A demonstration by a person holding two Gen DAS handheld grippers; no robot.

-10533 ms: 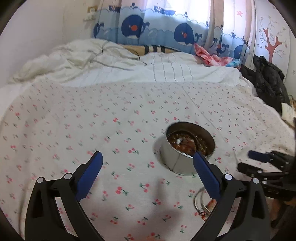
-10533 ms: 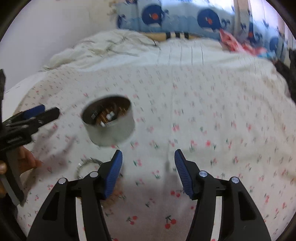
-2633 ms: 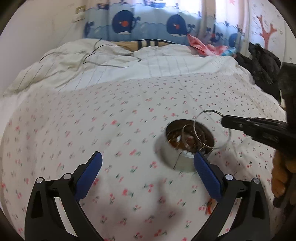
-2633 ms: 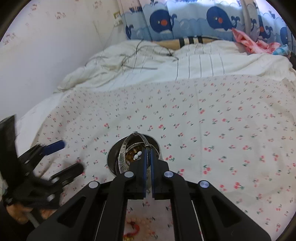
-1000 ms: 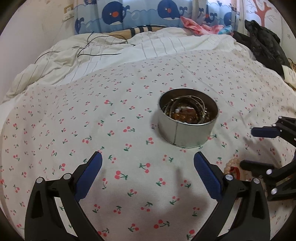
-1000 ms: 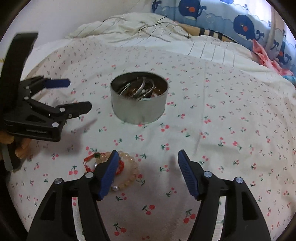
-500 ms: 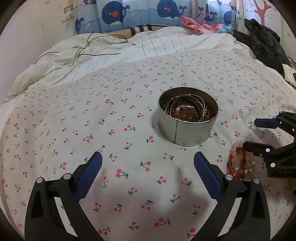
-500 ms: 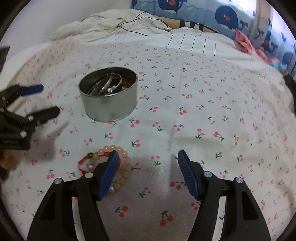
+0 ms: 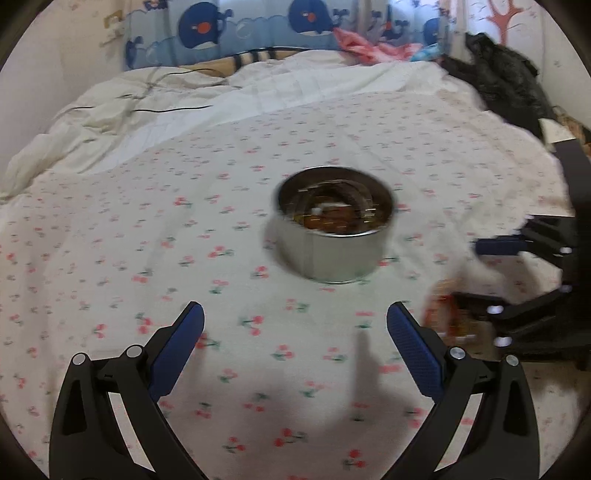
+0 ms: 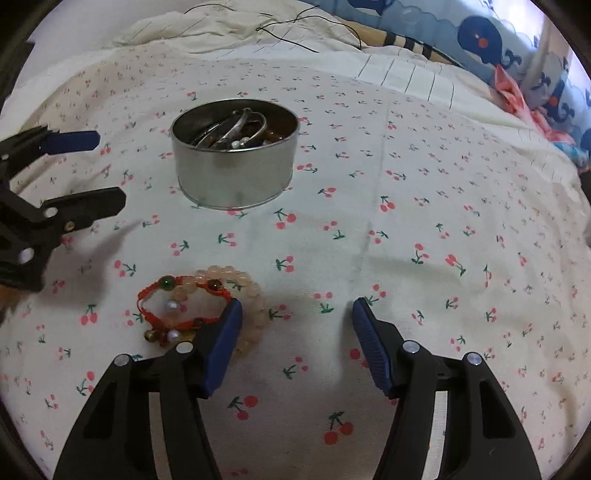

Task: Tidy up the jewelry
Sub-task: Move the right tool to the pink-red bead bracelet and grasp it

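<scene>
A round metal tin [image 10: 235, 162] stands on the cherry-print sheet and holds silver bangles [image 10: 236, 127] and beads; it also shows in the left wrist view [image 9: 334, 236]. A red cord bracelet [image 10: 177, 308] and a pale bead bracelet [image 10: 247, 295] lie on the sheet in front of the tin, blurred in the left wrist view [image 9: 448, 314]. My right gripper [image 10: 297, 325] is open and empty, its left finger just over the bracelets. My left gripper [image 9: 295, 332] is open and empty, in front of the tin.
The cherry-print sheet [image 10: 424, 229] covers the bed. A rumpled white duvet with a black cable [image 9: 166, 107] lies at the back. Black clothing [image 9: 506, 85] lies at the right edge. A whale-print curtain [image 9: 258, 22] hangs behind.
The right gripper has dropped lower and closer to the bracelets. The left view has shifted, so the tin sits nearer its middle. Earlier, the silver bangles went from the right gripper into the tin.
</scene>
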